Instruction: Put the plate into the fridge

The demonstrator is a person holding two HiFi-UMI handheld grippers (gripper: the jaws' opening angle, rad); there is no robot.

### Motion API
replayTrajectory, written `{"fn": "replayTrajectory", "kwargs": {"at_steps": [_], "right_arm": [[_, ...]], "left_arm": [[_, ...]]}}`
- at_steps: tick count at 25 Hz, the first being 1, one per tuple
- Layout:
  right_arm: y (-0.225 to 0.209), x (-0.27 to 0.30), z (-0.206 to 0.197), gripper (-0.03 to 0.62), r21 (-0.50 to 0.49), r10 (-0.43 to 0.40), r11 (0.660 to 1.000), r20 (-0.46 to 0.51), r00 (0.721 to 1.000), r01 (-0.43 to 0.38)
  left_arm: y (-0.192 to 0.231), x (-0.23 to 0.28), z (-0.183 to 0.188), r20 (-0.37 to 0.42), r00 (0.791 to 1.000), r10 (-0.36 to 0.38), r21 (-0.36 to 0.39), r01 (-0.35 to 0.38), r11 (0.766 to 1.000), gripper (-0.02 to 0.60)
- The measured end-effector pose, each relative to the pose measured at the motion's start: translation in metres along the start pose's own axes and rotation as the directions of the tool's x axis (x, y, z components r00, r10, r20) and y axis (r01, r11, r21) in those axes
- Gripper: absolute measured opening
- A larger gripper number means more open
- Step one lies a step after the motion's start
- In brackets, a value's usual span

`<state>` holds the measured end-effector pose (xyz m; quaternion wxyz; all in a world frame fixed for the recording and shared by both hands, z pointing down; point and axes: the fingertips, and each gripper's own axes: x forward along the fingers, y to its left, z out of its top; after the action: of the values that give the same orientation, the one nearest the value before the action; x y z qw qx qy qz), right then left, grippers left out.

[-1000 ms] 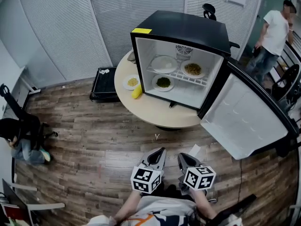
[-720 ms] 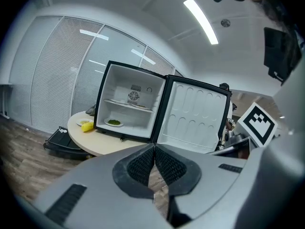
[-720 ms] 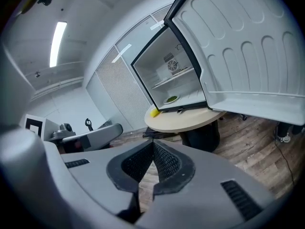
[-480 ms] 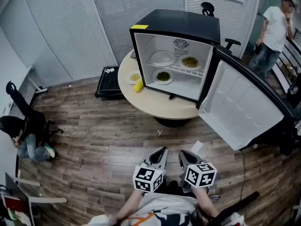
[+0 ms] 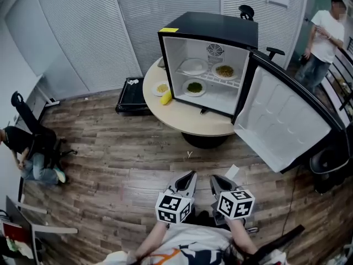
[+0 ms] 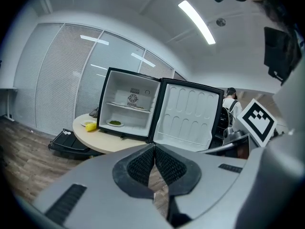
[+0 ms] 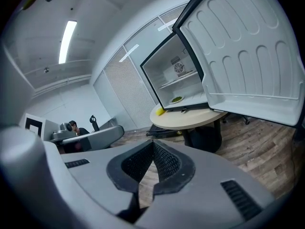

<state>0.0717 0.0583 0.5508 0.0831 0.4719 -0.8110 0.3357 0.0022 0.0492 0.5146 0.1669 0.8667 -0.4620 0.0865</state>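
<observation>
Fridge [image 5: 215,29]: one
Shelf [image 5: 210,78]: one
Table [image 5: 193,123]: one
Plates [image 5: 194,66] [image 5: 224,70] [image 5: 193,87] [image 5: 161,88]: four (three in the fridge, one on the table)
Yellow item [image 5: 166,97]: one
Black tray [image 5: 131,95]: one
Grippers [image 5: 189,175] [image 5: 215,180]: two
Marker cubes [image 5: 172,210] [image 5: 235,205]: two
Bystanders [image 5: 325,35] [image 5: 25,148]: two (one standing, one crouched)

Round beige desk [image 5: 190,121], wood-plank floor [image 5: 110,153] beneath. On desk: black mini fridge [image 5: 215,29], door open; just left of it small white plate with yellow food [image 5: 161,88], yellow oblong item [image 5: 166,97] beside it near desk edge. Fridge's wire shelf [image 5: 212,77] carries empty white plate [image 5: 194,66] and plate of tan food [image 5: 224,70]; plate of green food [image 5: 194,87] on fridge bottom. Black flat tray [image 5: 131,95] on floor left of desk.
</observation>
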Motion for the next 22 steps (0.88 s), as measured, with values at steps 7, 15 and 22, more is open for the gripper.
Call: {"fn": "replayTrajectory", "kwargs": {"at_steps": [7, 15, 22], "right_arm": [[0.005, -0.004, 0.002, 0.015, -0.020, 0.015, 1.000, 0.018, 1.000, -0.014], [0.009, -0.008, 0.002, 0.015, -0.036, 0.019, 0.999, 0.024, 1.000, -0.018], [0.009, -0.010, 0.005, 0.015, -0.054, 0.022, 0.998, 0.027, 0.999, -0.020]], "left_arm": [[-0.001, -0.007, -0.003, 0.004, 1.000, 0.013, 0.006, -0.013, 1.000, 0.014], [-0.004, -0.014, -0.003, 0.012, 1.000, 0.015, 0.011, -0.015, 1.000, 0.014], [-0.005, -0.014, 0.000, 0.024, 1.000, 0.019, 0.017, -0.020, 1.000, 0.014]]}}
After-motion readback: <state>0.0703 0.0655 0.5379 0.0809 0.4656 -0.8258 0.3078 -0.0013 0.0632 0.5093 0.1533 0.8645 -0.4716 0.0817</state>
